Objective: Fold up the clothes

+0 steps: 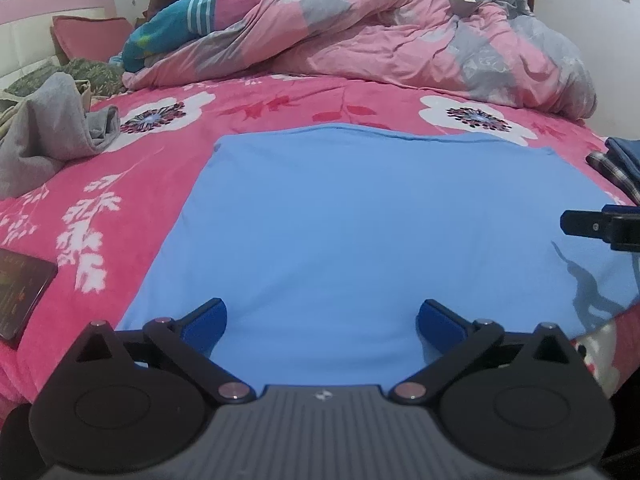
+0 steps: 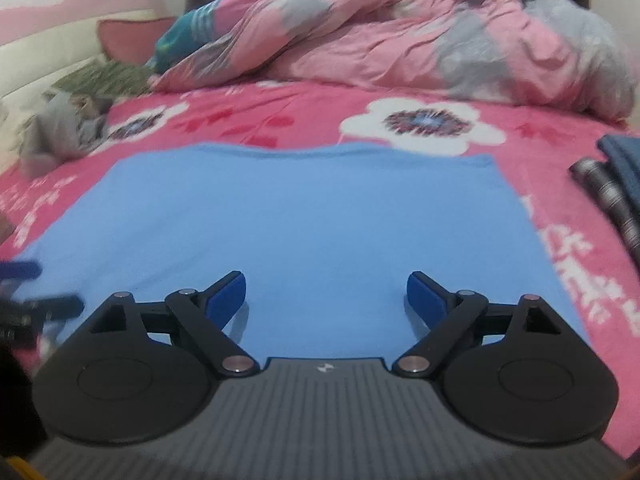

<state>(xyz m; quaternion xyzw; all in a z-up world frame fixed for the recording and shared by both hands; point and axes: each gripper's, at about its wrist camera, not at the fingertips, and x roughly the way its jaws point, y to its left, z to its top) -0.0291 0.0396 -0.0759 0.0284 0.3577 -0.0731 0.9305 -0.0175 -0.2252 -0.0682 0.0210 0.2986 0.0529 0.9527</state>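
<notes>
Both your grippers stand spread wide with nothing pinched. The flat light-blue cloth garment point(image 1: 360, 232) lies straight ahead of and under the left gripper point(image 1: 321, 326), on the pink flowered bedspread point(image 1: 280, 100). Your right gripper point(image 2: 326, 300) is over the near edge too. The garment's long axis seems to run away from you, so either hand reaches the near hem equally.

Light blue garment point(image 1: 360, 220), folded flat rectangle, smooth, on bed
</notes>
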